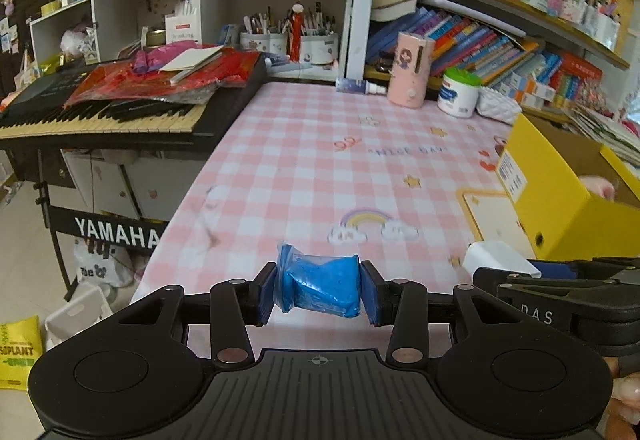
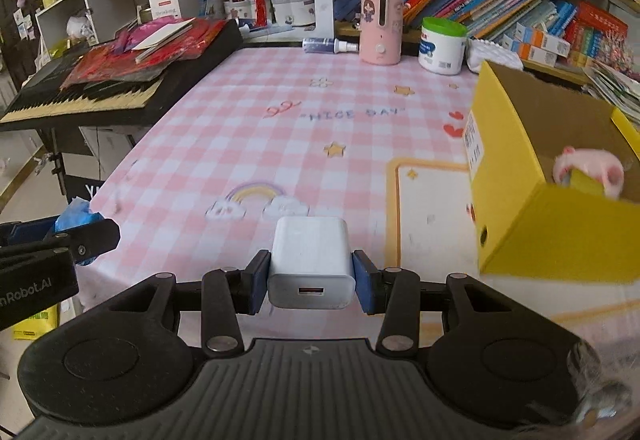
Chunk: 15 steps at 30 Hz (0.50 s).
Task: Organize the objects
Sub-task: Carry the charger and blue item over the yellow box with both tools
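A blue clay lump in a clear bag point(image 1: 322, 286) is sitting squeezed between the two blue pads of the left gripper point(image 1: 320, 290), held above the near edge of the table point(image 1: 304, 160), which is wearing a pink-and-white checked cloth with a rainbow and stars printed on it. The pads are pressing on both sides of the bag, so the left gripper is grasping it firmly.

A white USB charger block point(image 2: 310, 264) is being gripped in the same way by the right gripper point(image 2: 312, 276), its port facing the camera and its body standing upright between the pads over the near part of the table. In the left wrist view the charger point(image 1: 500, 260) is showing just to the right of the clay, and in the right wrist view the clay point(image 2: 78, 216) is peeking out at the left, so the two grippers are travelling side by side.

A yellow cardboard box point(image 2: 532, 200) is standing open on the right side of the table, with a pink plush toy point(image 2: 590, 170) lying inside it. At the far edge, a pink cylindrical device point(image 2: 380, 24), a white jar with a green lid point(image 2: 442, 46) and a small spray bottle point(image 2: 328, 45) lying on its side are lining up in front of the bookshelves point(image 2: 500, 0). A keyboard point(image 1: 100, 112) piled with red packets is sitting to the left of the table.
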Available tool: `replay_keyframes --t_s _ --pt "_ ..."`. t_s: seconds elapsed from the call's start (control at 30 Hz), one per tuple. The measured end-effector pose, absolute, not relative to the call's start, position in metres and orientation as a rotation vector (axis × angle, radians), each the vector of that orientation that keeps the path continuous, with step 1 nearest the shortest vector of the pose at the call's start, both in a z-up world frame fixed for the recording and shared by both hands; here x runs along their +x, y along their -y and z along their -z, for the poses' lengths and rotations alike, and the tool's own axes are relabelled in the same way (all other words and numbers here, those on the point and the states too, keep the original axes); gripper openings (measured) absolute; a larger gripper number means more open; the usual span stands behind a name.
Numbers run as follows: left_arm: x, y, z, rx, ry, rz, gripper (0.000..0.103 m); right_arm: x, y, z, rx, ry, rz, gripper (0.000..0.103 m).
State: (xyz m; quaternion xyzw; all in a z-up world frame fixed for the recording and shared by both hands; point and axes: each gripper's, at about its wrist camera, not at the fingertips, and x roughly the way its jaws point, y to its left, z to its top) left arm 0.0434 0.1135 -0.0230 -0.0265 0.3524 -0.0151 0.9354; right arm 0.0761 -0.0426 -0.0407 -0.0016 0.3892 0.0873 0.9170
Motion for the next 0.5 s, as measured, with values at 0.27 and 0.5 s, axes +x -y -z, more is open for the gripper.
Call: replay_keyframes --t_s 0.27,0.5 --pt "0.018 -0.100 0.026 -0.015 -0.736 0.114 0.041 0.027 0.050 0.048 0.034 -0.826 -0.123 0.041" --pt "0.013 -0.072 0.032 0.009 -0.761 0.223 0.041 -0.001 0.079 0.051 0.083 -0.839 -0.015 0.041"
